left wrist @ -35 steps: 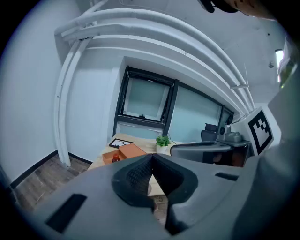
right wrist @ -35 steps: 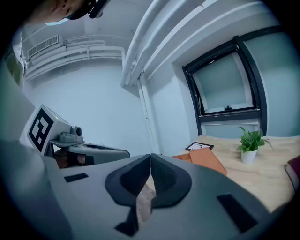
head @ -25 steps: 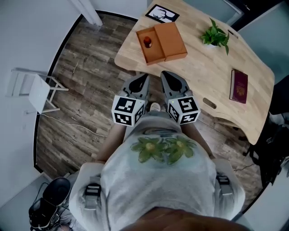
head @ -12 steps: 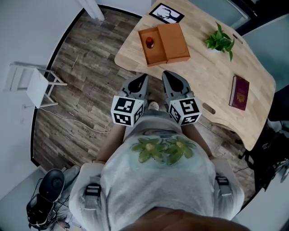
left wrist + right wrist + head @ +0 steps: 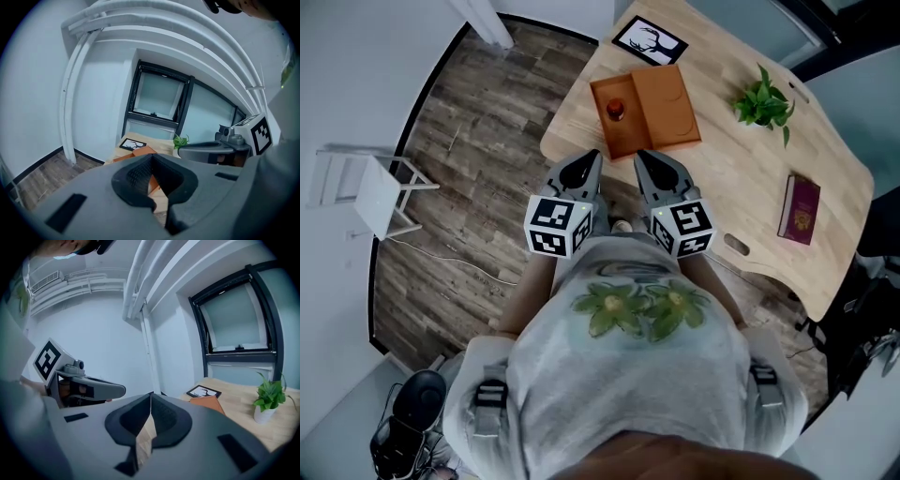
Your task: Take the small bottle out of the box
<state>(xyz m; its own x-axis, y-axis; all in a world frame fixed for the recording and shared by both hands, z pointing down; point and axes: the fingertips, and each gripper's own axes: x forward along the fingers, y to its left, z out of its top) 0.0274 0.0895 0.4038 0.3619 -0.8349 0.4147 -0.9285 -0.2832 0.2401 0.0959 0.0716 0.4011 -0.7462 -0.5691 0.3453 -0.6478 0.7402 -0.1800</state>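
Note:
An open orange-brown box (image 5: 642, 112) lies near the front edge of the wooden table (image 5: 722, 178), its lid folded out to the right. A small bottle (image 5: 615, 111) with a red cap stands in its left half. My left gripper (image 5: 592, 157) and right gripper (image 5: 640, 157) are held side by side just short of the table edge, pointing at the box. Both are shut with nothing between the jaws. The box (image 5: 140, 151) shows beyond the left gripper (image 5: 151, 158), and its lid (image 5: 208, 403) beyond the right gripper (image 5: 151, 397). Neither gripper view shows the bottle.
A framed deer picture (image 5: 649, 40) lies behind the box. A small potted plant (image 5: 762, 101) and a dark red booklet (image 5: 799, 208) sit further right on the table. A white stool (image 5: 380, 192) stands on the wood floor at left.
Both grippers have moved forward toward the table, so their tips now sit close to the box's near side. They stay shut.

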